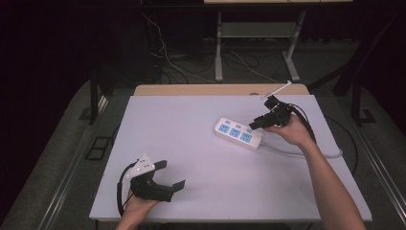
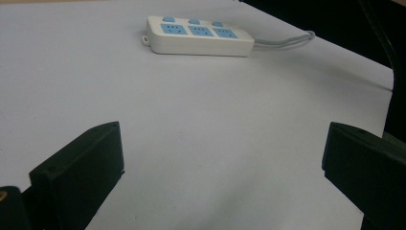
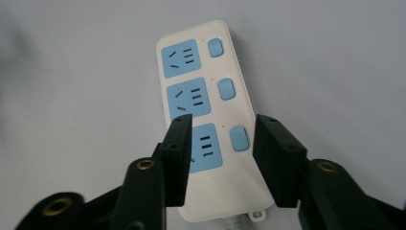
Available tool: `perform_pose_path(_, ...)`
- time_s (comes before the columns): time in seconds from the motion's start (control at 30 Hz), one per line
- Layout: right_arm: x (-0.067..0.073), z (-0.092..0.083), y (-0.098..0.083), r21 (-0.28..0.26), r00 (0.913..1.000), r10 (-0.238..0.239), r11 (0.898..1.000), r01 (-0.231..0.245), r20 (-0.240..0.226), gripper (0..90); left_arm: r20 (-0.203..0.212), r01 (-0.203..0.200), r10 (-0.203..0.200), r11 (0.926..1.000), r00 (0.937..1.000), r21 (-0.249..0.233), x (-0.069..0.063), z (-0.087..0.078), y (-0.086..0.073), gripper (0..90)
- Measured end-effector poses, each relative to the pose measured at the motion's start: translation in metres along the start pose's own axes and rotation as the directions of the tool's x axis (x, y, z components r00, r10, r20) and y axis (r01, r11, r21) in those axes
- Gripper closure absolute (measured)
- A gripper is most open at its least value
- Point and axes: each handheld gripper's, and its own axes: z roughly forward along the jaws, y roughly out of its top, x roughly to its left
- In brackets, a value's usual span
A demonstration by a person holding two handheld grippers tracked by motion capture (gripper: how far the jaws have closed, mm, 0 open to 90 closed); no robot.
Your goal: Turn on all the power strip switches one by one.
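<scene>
A: Where does the right gripper (image 1: 255,122) stand?
B: It hangs over the cable end of the power strip (image 1: 238,133), tilted down toward it. In the right gripper view its two black jaws are partly spread, with the nearest blue socket (image 3: 206,147) and the blue switch (image 3: 238,138) beside it showing in the gap. The jaws are narrower apart than the strip is wide, and the pads press on nothing; whether the tips touch the strip's top cannot be told.

A: And the left gripper (image 1: 171,175)?
B: It sits low near the front left corner of the worktop (image 1: 191,143), jaws spread wide with only bare surface between them. It is well apart from the strip.

A: How does the strip itself lie?
B: Flat on the worktop, right of centre and toward the far side, set at a slant. It is white with three blue sockets in a row, each with a blue switch alongside. In the left gripper view it lies far ahead across the pale surface.

A: What about its cord?
B: The grey cable (image 1: 306,153) leaves the strip's end by the person's right hand (image 1: 293,130) and runs off toward the worktop's right edge.
</scene>
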Motion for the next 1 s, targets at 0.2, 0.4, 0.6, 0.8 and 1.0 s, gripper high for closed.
perform_pose_path(0.2, -0.006, 0.005, -0.001, -0.012, 0.9998, 0.02, 1.0, -0.02, -0.005, 74.2, 0.002, -0.001, 0.001, 1.0, 1.0, -0.003, 0.0, 0.0, 0.0, 0.0)
perform_pose_path(0.4, -0.008, 0.013, -0.001, 0.0, 0.9999, 0.003, 1.0, -0.003, -0.01, 88.6, 0.004, 0.0, 0.0, 1.0, 1.0, 0.0, 0.0, 0.001, 0.0, 0.0)
perform_pose_path(0.6, -0.009, 0.023, -0.001, 0.008, 0.9998, -0.019, 1.0, 0.02, -0.006, 89.8, 0.008, -0.003, 0.003, 1.0, 1.0, 0.004, 0.0, 0.001, 0.0, 0.0)
perform_pose_path(0.8, -0.012, 0.03, -0.002, 0.019, 0.9999, -0.011, 1.0, 0.011, 0.003, 89.8, 0.009, 0.0, 0.0, 1.0, 1.0, 0.001, 0.0, 0.001, -0.001, 0.0)
perform_pose_path(1.0, -0.014, 0.039, -0.004, 0.032, 1.0, 0.003, 0.999, -0.003, -0.005, 89.8, 0.007, -0.004, 0.004, 1.0, 1.0, 0.0, 0.001, 0.0, -0.001, 0.0)
